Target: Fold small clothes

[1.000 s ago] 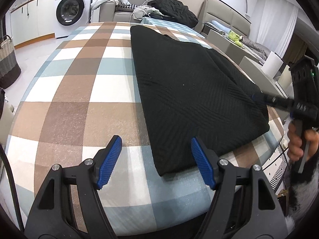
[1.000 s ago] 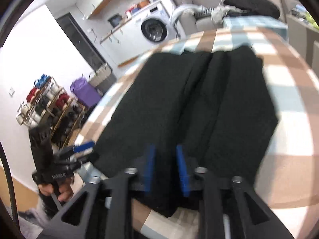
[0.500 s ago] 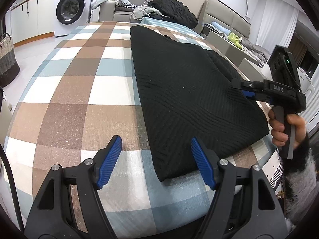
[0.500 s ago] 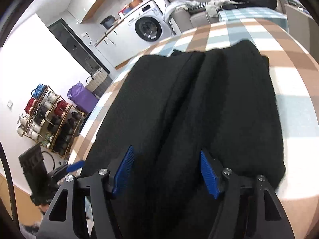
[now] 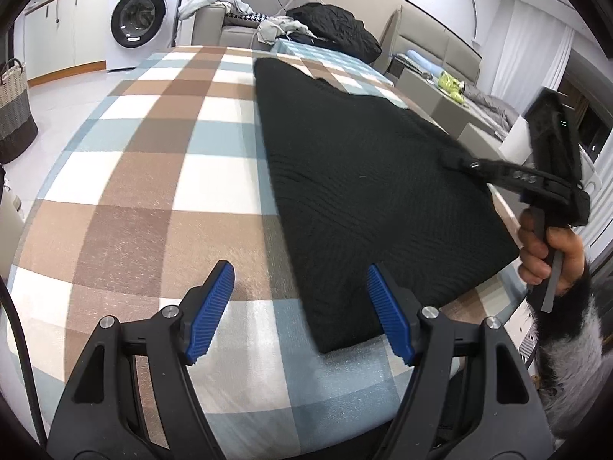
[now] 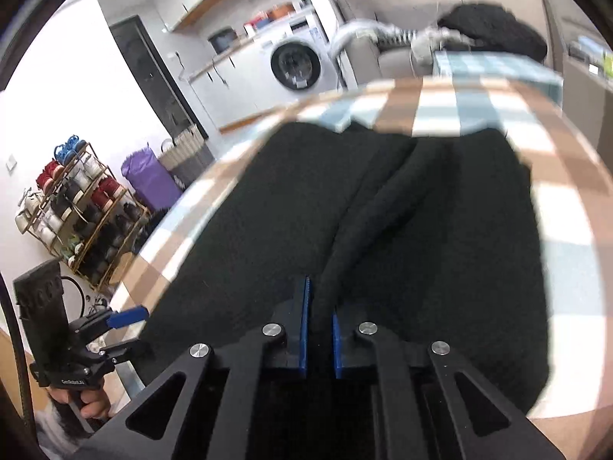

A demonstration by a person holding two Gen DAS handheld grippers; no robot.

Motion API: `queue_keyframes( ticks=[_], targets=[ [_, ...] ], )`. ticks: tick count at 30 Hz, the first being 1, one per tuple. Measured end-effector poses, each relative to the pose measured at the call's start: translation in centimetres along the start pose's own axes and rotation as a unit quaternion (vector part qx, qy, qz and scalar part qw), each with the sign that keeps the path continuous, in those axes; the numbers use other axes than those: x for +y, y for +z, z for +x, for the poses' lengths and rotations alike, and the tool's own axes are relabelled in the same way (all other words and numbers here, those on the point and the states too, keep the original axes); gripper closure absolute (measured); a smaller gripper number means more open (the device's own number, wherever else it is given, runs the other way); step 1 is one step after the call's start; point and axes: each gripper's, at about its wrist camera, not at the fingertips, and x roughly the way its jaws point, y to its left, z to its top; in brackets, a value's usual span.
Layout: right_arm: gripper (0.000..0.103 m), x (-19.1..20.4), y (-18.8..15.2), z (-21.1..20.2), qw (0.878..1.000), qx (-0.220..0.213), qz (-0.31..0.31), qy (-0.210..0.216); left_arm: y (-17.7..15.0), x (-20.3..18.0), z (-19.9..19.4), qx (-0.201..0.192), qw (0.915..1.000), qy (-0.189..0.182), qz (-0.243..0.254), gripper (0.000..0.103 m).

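On the tabletop (image 5: 145, 176), under its brown, blue and white check cover, a black garment (image 5: 364, 191) lies flat toward the right side, already narrowed into a long panel, its near corner just beyond the left gripper (image 5: 299, 306). That gripper hangs over the near edge with its blue pads (image 5: 210, 303) well apart and nothing between them. Further right, the right gripper (image 6: 318, 329) has closed on a raised ridge of the cloth at the right-hand edge, pads nearly together with fabric pinched between them. To fold well from here, I would judge that the pinch should take every layer of the edge, and the left gripper should take the near corner to match, so both lift evenly and the fold lands square rather than skewed; a one-sided pull would likely drag the panel off the tabletop. Around it, a washing machine (image 5: 140, 19) stands at the back left, a basket (image 5: 13, 111) on the floor, a sofa (image 5: 245, 27) heaped with clothes behind.
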Motion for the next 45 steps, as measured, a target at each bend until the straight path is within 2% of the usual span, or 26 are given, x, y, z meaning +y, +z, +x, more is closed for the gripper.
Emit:
queue_keyframes(
  ticks=[1, 4, 6, 9, 11, 13, 15, 17, 20, 21, 22, 25, 27, 32, 35, 38, 39, 40, 42, 43, 44, 45],
  targets=[
    [0.095, -0.1, 0.3, -1.1, 1.000, -0.016, 0.000, -0.002, 0.1, 0.1, -0.1, -0.003, 1.0000, 0.003, -0.002, 0.034],
    [0.095, -1.3, 0.2, -3.5, 0.998, -0.032, -0.005, -0.045, 0.2, 0.4, -0.3, -0.005, 1.0000, 0.003, -0.007, 0.034],
    [0.094, -3.0, -0.4, -3.9, 0.997, -0.017, 0.008, -0.078, 0.3, 0.4, 0.1, -0.001, 1.0000, 0.003, -0.009, 0.034],
    [0.092, -4.6, -1.2, -3.4, 0.997, 0.010, 0.033, -0.064, 0.2, 0.2, 0.4, 0.006, 0.9999, 0.001, -0.009, 0.034],
    [0.083, -4.8, -1.0, -3.2, 0.998, 0.011, 0.039, -0.055, 0.2, -0.1, 0.6, 0.007, 1.0000, -0.002, -0.006, 0.034],
    [0.064, -5.3, -0.3, -2.9, 0.998, 0.015, 0.056, -0.035, 0.4, -0.3, 1.0, 0.009, 1.0000, -0.002, -0.002, 0.034],
    [0.062, -5.9, 0.6, -2.2, 0.997, 0.013, 0.065, -0.032, 0.5, -0.6, 1.2, 0.011, 0.9999, -0.002, 0.001, 0.034],
    [0.063, -6.8, 1.9, -0.9, 0.996, 0.024, 0.075, -0.036, 0.7, -0.7, 1.6, 0.014, 0.9999, -0.003, 0.003, 0.034],
    [0.082, -8.1, 3.7, 1.2, 0.992, 0.053, 0.105, -0.036, 1.2, -0.8, 2.0, 0.014, 0.9999, -0.002, 0.004, 0.034],
    [0.092, -8.2, 4.3, 1.5, 0.993, 0.049, 0.099, -0.035, 1.3, -0.8, 2.0, 0.014, 0.9999, -0.002, 0.003, 0.034],
    [0.094, -8.0, 4.6, 1.3, 0.995, 0.040, 0.089, -0.038, 1.5, -0.8, 2.0, 0.011, 0.9999, -0.001, 0.002, 0.034],
    [0.094, -6.3, 5.6, -1.1, 0.997, -0.024, 0.048, -0.063, 1.8, -0.7, 1.8, 0.006, 1.0000, -0.005, -0.001, 0.034],
    [0.094, -5.9, 5.9, -2.0, 0.995, -0.039, 0.036, -0.082, 1.8, -0.6, 2.0, 0.009, 1.0000, -0.004, -0.001, 0.034],
    [0.088, -8.6, 4.9, -0.8, 0.991, 0.038, 0.074, -0.100, 1.7, -0.8, 2.1, 0.015, 0.9998, -0.009, -0.001, 0.034],
    [0.080, -9.5, 2.7, -3.0, 0.992, 0.030, 0.117, -0.046, 1.5, -1.2, 2.0, 0.015, 0.9997, -0.017, 0.005, 0.034],
    [0.075, -8.5, -0.2, -5.4, 0.993, 0.019, 0.119, 0.008, 1.3, -1.9, 2.3, 0.021, 0.9994, -0.023, 0.013, 0.034],
    [0.069, -8.1, -1.0, -6.0, 0.992, 0.015, 0.121, 0.016, 1.2, -2.1, 2.4, 0.024, 0.9993, -0.024, 0.016, 0.034],
    [0.067, -7.4, -1.6, -6.5, 0.993, 0.012, 0.118, 0.014, 1.1, -2.4, 2.5, 0.026, 0.9992, -0.025, 0.019, 0.034],
    [0.067, -6.5, -2.8, -6.8, 0.994, 0.013, 0.110, 0.001, 0.9, -2.8, 2.6, 0.028, 0.9990, -0.026, 0.025, 0.034],
    [0.071, -6.1, -3.4, -7.0, 0.994, 0.015, 0.108, -0.002, 0.9, -2.9, 2.6, 0.027, 0.9989, -0.027, 0.027, 0.034],
    [0.077, -5.7, -3.7, -7.2, 0.995, 0.003, 0.100, -0.009, 0.9, -3.0, 2.5, 0.026, 0.9989, -0.028, 0.029, 0.034],
    [0.093, -5.2, -3.9, -7.5, 0.996, -0.013, 0.088, -0.021, 0.9, -3.1, 2.5, 0.026, 0.9989, -0.027, 0.029, 0.034]
  ],
)
